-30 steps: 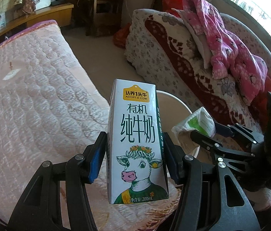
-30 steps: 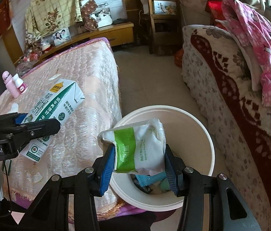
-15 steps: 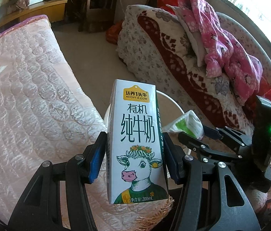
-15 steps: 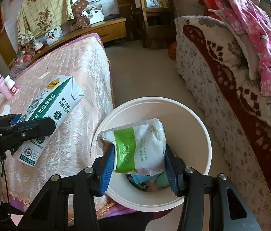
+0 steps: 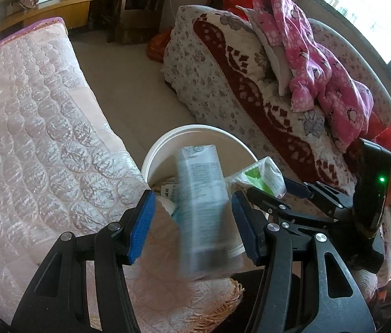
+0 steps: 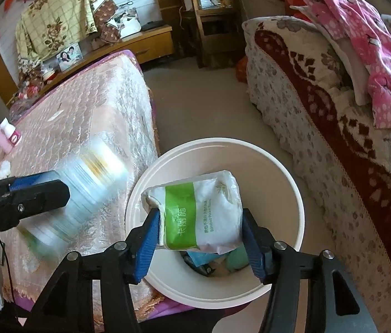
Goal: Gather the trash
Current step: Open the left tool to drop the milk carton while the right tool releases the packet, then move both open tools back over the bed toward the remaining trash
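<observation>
carton (image 5: 201, 211) motion-blurred between spread fingers (image 5: 141, 231)

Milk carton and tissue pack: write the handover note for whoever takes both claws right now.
Left claw: open; the milk carton is motion-blurred between its fingers, apparently released and dropping toward the white bucket.
Right claw: shut on the tissue pack, held over the bucket.
Done: some trash already lies in the bucket.
Left: check that the carton lands inside, then open the right claw to drop the pack. Pink bottles stand on the bed.
</observation>
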The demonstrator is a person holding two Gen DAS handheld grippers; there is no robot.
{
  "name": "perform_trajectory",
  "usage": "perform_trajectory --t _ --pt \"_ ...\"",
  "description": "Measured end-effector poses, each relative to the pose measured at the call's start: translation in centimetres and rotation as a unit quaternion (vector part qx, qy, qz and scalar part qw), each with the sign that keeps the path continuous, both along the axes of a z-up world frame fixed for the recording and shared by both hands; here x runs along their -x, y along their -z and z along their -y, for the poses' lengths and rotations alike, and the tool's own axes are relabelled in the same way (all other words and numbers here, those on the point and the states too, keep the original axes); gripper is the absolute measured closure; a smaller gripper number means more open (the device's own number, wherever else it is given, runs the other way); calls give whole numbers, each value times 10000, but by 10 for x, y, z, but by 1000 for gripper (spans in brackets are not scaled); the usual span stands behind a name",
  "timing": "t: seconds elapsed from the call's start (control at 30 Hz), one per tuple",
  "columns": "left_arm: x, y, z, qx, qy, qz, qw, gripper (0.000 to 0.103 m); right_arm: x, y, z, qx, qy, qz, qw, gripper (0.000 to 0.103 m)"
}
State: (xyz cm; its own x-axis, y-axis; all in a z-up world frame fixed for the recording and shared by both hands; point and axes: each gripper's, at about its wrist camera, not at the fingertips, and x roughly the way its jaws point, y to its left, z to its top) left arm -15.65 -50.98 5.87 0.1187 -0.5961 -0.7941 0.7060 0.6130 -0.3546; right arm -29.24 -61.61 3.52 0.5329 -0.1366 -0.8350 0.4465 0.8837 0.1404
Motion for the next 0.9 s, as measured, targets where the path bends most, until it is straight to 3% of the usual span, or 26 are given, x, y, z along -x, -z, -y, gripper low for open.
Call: perform_trajectory --t 0.27,0.9 --pt "1 -2 -10 -46 -66 94 9999 46 0 4 -4 -39 -23 -90 9999 40" --pt "9 -12 -53 -208 -277 442 9984 46 -15 -18 -37 98 -350 33 9993 38"
